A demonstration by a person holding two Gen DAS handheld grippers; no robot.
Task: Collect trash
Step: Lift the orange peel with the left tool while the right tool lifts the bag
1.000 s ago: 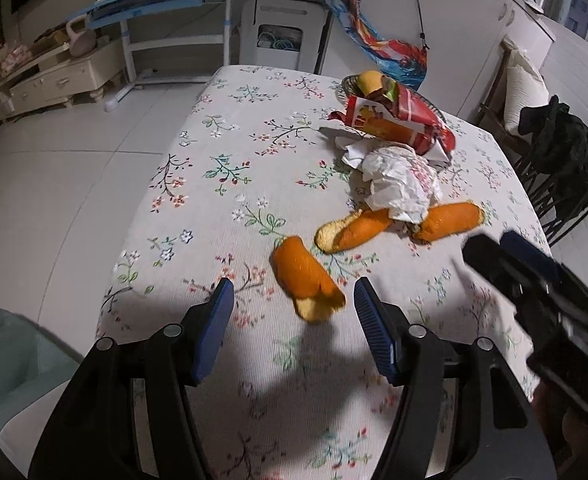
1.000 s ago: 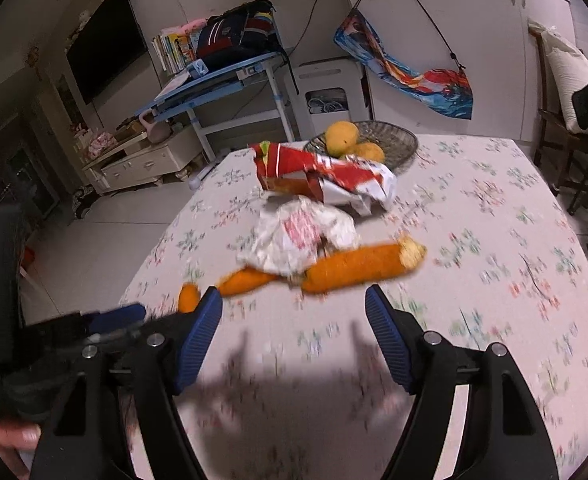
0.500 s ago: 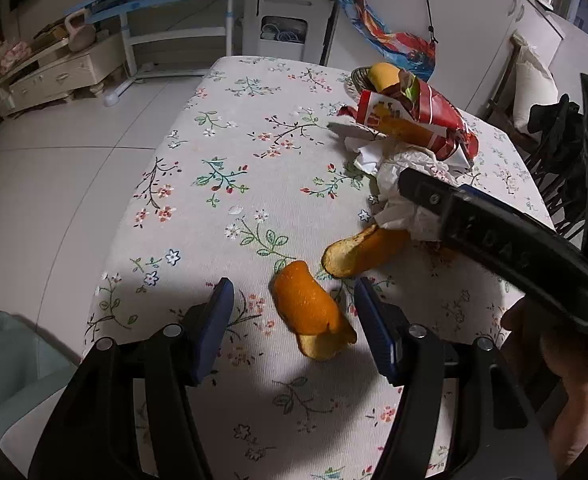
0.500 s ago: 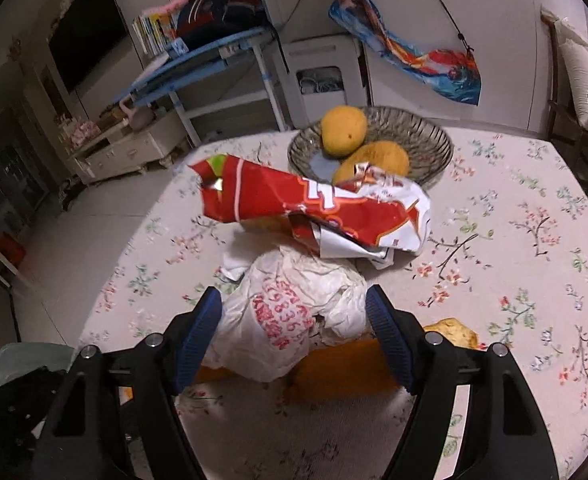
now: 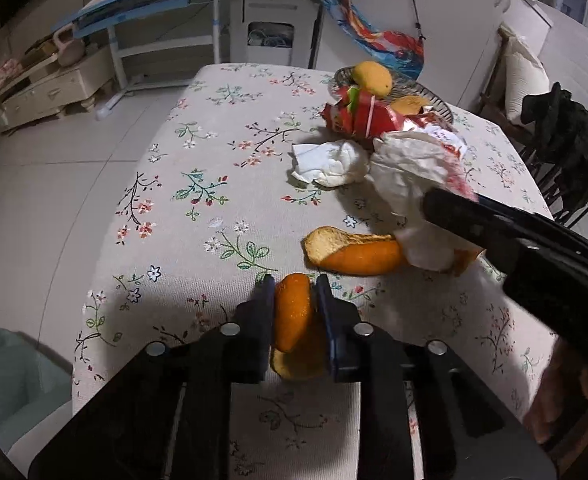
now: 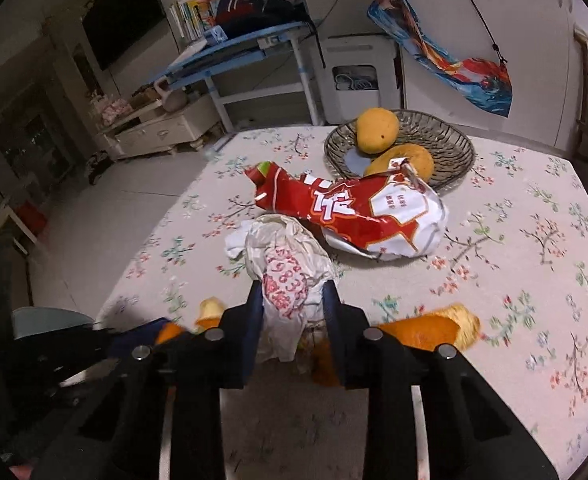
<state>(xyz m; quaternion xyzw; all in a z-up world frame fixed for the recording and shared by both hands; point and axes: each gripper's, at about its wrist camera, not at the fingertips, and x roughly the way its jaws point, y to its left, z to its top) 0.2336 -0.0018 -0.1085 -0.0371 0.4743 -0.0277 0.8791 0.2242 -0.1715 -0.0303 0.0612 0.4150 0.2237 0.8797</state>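
On the flowered tablecloth point(image 5: 213, 152) lies a curled orange peel point(image 5: 291, 312). My left gripper point(image 5: 294, 300) has its jaws closing on it, and both blue pads press its sides. A second peel point(image 5: 358, 250) lies just beyond. My right gripper point(image 6: 291, 300) is closing too, its pads squeezing a crumpled white plastic bag with red print point(image 6: 285, 276). In the left wrist view that gripper point(image 5: 494, 224) reaches in from the right with the bag point(image 5: 410, 168) bunched at its tip. A red snack bag point(image 6: 354, 216) and a white tissue point(image 5: 330, 164) lie behind.
A glass fruit bowl point(image 6: 450, 140) with two mangoes point(image 6: 376, 130) stands at the table's far side. Another peel point(image 6: 434, 328) lies right of my right gripper. The table's left edge drops to a tiled floor point(image 5: 33, 200). Chairs hung with dark clothes point(image 5: 566, 140) crowd the right.
Both pairs of jaws have narrowed from wide open. The left now pinches the orange peel. The right gripper came forward over the white bag and clamped it.
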